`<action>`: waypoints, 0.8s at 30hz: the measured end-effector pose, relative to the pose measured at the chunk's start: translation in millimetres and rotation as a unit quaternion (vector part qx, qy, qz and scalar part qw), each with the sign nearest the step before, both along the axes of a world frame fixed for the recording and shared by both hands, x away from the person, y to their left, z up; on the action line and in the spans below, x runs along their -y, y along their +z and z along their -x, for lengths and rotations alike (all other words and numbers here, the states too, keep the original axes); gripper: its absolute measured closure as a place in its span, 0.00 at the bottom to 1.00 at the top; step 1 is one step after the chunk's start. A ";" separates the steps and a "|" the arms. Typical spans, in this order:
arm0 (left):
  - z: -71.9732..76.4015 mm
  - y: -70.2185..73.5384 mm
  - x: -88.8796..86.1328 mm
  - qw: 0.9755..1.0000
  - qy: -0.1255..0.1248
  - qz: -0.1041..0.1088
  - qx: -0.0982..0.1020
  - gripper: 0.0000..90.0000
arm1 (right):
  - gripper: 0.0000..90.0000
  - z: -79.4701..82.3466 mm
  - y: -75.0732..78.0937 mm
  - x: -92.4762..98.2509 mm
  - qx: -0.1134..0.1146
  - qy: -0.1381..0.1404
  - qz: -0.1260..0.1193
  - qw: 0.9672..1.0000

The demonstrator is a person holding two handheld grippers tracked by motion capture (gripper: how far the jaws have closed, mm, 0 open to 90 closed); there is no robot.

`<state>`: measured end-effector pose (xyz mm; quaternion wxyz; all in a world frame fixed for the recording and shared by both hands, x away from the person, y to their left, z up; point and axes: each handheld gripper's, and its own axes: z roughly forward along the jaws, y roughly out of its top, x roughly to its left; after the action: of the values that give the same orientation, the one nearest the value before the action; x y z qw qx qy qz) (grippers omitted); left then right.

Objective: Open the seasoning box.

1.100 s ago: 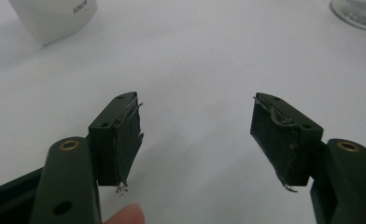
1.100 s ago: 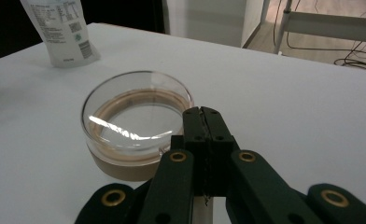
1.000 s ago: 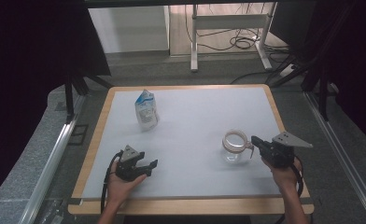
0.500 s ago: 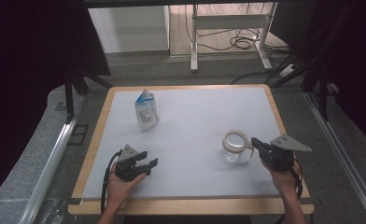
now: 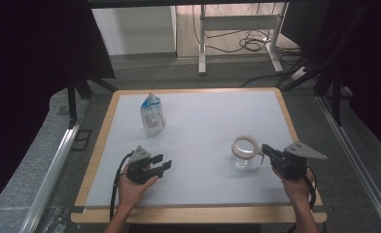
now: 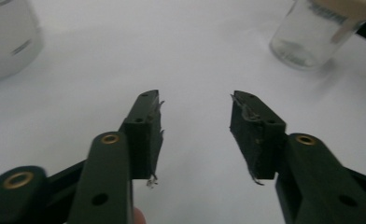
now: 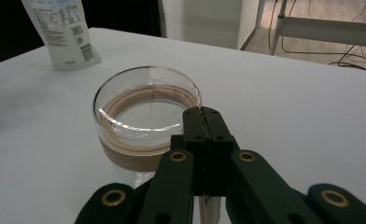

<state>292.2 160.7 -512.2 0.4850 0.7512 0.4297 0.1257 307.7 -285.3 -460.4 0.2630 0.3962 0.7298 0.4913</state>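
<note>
A clear glass jar (image 5: 244, 153) with a glass-topped lid, likely hard, slick and breakable, stands at the tip of the right gripper (image 5: 265, 150), whose jaws are closed on nothing, while the left gripper (image 5: 163, 164), jaws half apart and just closing on nothing, rests well away; its tan lid band looks the safest hold.
</note>
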 end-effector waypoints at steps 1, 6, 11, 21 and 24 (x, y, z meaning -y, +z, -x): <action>-1.9 1.6 4.1 1.000 -0.005 0.003 0.000 0.62 | 1.00 0.0 -0.3 0.4 0.000 0.001 -0.002 1.000; -16.5 12.3 35.9 0.999 -0.040 0.003 0.008 0.72 | 1.00 0.2 -0.7 0.3 0.002 0.001 -0.002 1.000; -29.5 20.4 60.5 0.997 -0.073 0.000 0.009 0.82 | 1.00 0.2 -1.4 0.3 0.004 0.000 -0.002 1.000; -54.9 36.9 124.0 0.991 -0.131 0.000 0.022 0.98 | 1.00 0.3 -4.6 1.5 0.005 -0.002 -0.004 1.000; -59.9 43.6 140.1 0.989 -0.146 0.003 0.028 1.00 | 1.00 0.1 -4.9 2.2 0.005 0.000 -0.005 1.000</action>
<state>352.1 20.6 -468.6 0.5123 0.8005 0.3023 0.0727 307.6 -287.5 -465.3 0.2643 0.3951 0.7258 0.4972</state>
